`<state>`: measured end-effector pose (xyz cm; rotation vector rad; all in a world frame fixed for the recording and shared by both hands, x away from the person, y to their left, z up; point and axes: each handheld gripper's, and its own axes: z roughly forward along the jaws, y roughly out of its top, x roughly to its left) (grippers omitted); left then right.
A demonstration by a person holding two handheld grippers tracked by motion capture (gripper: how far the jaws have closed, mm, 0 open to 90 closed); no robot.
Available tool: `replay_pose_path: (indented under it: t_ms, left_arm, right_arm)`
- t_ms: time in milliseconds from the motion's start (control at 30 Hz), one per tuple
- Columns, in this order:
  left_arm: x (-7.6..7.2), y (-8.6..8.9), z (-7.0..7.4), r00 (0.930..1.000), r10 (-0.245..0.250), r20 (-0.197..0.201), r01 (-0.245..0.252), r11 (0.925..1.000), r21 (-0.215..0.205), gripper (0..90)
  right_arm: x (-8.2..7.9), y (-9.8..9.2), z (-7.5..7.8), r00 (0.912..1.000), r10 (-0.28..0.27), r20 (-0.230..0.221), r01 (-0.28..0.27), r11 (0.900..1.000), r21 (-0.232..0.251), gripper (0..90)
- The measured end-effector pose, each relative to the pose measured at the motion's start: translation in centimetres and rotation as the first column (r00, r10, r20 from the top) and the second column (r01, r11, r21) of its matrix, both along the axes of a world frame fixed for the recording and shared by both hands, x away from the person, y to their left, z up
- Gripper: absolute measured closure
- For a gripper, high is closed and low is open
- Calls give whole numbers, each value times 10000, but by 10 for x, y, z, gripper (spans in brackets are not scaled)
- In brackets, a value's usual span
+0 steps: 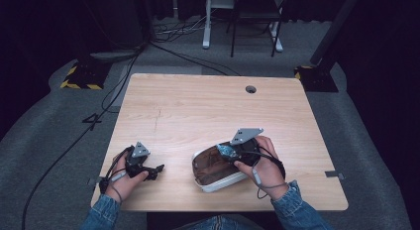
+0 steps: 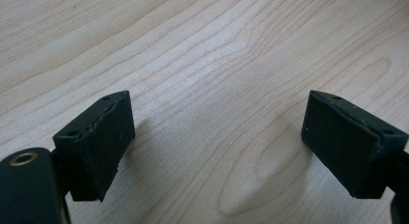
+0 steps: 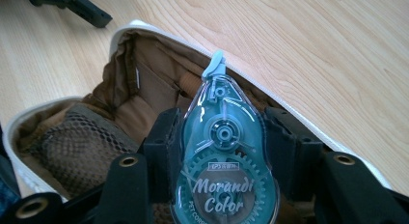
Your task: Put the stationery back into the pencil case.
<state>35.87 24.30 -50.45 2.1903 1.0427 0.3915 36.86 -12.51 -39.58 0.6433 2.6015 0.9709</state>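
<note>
Clamping a correction tape [image 3: 224, 151], the right claw [image 3: 224, 147] hovers over an open pouch [image 3: 62, 113]; left claw [image 2: 217, 142] apart.

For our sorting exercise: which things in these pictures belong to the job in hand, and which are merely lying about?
Part of the job:
- correction tape dispenser, clamped in the right gripper
- open white pouch with brown lining, right beneath it

Merely about:
- left gripper, open over bare table
- chair and floor cables beyond the table

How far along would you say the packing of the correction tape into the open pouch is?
Done: the right gripper has the teal correction tape clamped. In hand: it hangs over the open white pouch. Left: placing it inside and releasing. The left gripper rests open on the table.
</note>
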Motion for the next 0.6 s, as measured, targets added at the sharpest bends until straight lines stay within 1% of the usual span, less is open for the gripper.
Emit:
replay_pose_path:
  t_ms: [100,200,267,333,433,467,500,533,567,600]
  left_arm:
    - [0,0,0,10000,4,-15,-4,10000,-8,119]
    - [0,0,0,10000,3,-15,-3,10000,-7,119]
    - [0,0,0,10000,2,-16,-2,10000,-7,119]
    - [0,0,0,10000,-8,7,8,10000,10,119]
    - [0,0,0,10000,-2,-16,2,10000,-3,119]
    - [0,0,0,10000,-4,0,4,10000,4,119]
    - [0,0,0,10000,1,-15,-1,10000,-7,119]
    - [0,0,0,10000,1,-15,-1,10000,-7,119]
    - [0,0,0,10000,2,-17,-2,10000,-7,119]
    - [0,0,0,10000,2,-19,-2,10000,-12,119]
  right_arm:
    - [0,1,-2,10000,67,11,-67,10000,-60,499]
    - [0,4,-4,9984,494,260,-485,9982,-349,498]
    - [-1,6,-5,9953,845,470,-814,9946,-645,497]
    - [-2,7,-5,9919,1055,703,-992,9912,-880,496]
    - [-2,9,-5,9878,1386,713,-1298,9847,-1162,492]
    - [-2,9,-6,9884,1411,566,-1339,9842,-1156,477]
    - [-2,9,-7,9899,1349,432,-1300,9863,-1017,413]
    - [-2,9,-7,9899,1349,432,-1300,9863,-1017,413]
    - [-1,9,-8,9928,1127,402,-1093,9909,-784,377]
    - [-1,9,-7,9925,1166,374,-1134,9904,-788,375]
